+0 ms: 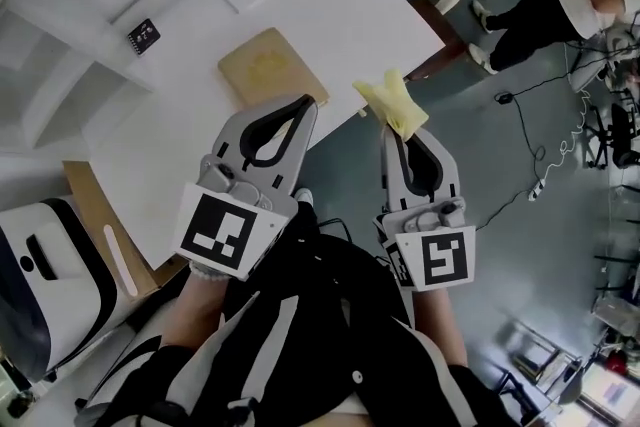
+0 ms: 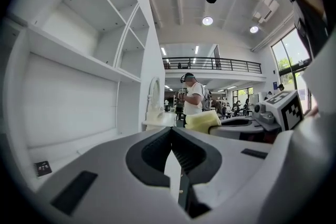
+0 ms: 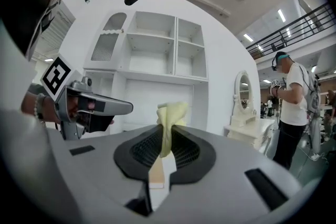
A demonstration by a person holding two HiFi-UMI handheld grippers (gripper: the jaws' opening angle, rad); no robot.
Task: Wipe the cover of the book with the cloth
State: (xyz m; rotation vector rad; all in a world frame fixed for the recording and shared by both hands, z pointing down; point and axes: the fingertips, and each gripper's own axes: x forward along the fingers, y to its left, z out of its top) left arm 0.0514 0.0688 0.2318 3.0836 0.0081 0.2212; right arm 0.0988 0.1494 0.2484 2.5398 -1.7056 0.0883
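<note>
Above the near edge of a white surface (image 1: 330, 5), the person holds both grippers just short of the work: the book (image 1: 265, 65), tan cover up, lies flat on the surface at 12 o'clock from the left gripper (image 1: 303, 102) (image 2: 171, 131), whose jaws are pressed together with nothing between them. At 3 o'clock from the book, off the surface's edge and over the floor, the right gripper (image 1: 401, 133) (image 3: 166, 131) is clamped on the yellow cloth (image 1: 390, 98) (image 3: 170, 112), a bunched tuft standing up past its tips. No cloth touches the cover, so the wiping itself appears not yet begun; the step in hand looks like the approach. The next move likely calls for swinging the right gripper toward 10 o'clock, lowering it until the cloth presses flat on the cover, then stroking across it, while the left gripper, already near the book's closest corner, could pin the book so it does not slide on the smooth surface
</note>
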